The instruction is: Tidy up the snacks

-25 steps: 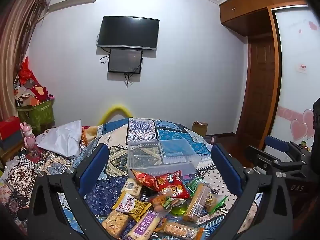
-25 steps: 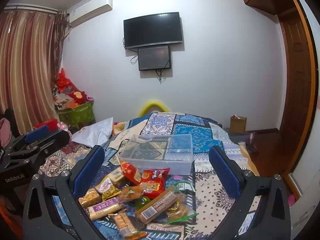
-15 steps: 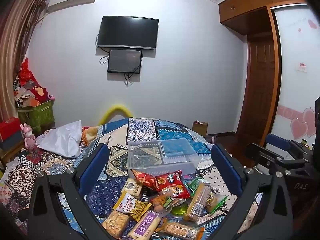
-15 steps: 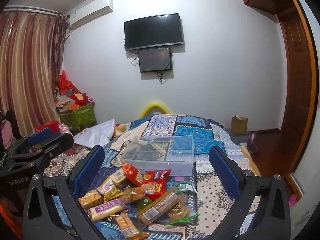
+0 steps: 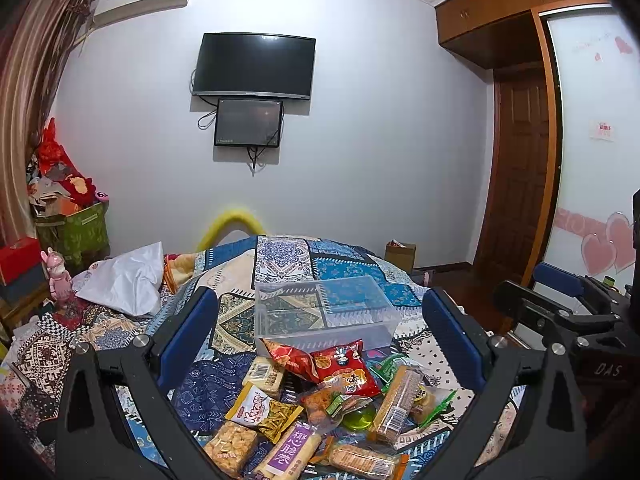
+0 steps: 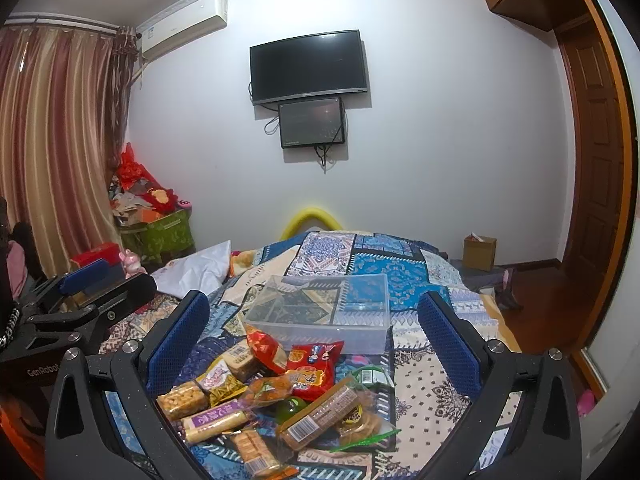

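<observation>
A clear rectangular plastic box (image 5: pixel 326 312) sits empty on the patchwork-quilted bed (image 5: pixel 288 256). Just in front of it lies a heap of wrapped snacks (image 5: pixel 320 404): red crisp bags, biscuit bars, a green jelly cup. Left gripper (image 5: pixel 320 332) and right gripper (image 6: pixel 314 332) hover above the heap, jaws wide apart, holding nothing.

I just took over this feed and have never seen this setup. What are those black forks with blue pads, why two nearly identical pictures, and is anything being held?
Each picture comes from a camera mounted on a hand-held two-finger gripper, looking forward between its blue pads. One view is from the left gripper, the other from the right gripper; each also glimpses the other at its edge. Both stand wide open and hold nothing. Below them, on a patterned bedspread, lies a pile of wrapped snacks, including a red chip bag. Just behind the pile sits an empty clear plastic box.
</observation>
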Demonstrator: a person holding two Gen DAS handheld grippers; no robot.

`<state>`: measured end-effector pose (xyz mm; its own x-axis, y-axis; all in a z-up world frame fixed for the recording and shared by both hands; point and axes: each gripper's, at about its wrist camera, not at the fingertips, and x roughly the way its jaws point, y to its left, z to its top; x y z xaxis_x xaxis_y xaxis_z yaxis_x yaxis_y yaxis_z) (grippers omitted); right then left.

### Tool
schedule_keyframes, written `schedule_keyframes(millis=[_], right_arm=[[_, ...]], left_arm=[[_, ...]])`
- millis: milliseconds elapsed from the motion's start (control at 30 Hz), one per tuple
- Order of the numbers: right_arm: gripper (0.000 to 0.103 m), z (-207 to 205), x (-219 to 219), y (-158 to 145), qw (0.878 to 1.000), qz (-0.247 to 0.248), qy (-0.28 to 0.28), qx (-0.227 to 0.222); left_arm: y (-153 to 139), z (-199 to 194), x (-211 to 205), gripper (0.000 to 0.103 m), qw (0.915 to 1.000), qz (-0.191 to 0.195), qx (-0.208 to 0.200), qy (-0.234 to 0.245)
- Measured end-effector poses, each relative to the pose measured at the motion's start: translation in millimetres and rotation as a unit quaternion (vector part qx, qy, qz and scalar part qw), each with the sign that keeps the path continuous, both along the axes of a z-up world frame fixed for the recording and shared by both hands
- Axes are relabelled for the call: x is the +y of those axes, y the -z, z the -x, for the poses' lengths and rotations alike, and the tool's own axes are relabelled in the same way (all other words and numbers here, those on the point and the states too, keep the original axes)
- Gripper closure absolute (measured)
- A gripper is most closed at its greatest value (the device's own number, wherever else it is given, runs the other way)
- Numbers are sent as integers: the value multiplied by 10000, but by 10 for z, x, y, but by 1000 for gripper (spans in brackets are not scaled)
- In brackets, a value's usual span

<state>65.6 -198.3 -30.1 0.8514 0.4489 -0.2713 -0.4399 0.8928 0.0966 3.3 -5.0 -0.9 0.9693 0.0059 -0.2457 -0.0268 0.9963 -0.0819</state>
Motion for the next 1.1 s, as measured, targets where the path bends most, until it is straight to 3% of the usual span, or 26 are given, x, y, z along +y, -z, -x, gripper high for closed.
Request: schedule_keyframes(millis=[1100], right_arm=[[0, 2, -3, 41, 10000, -67, -70, -9]], left_arm=[[-11, -12, -18, 0, 10000, 15, 43, 25]])
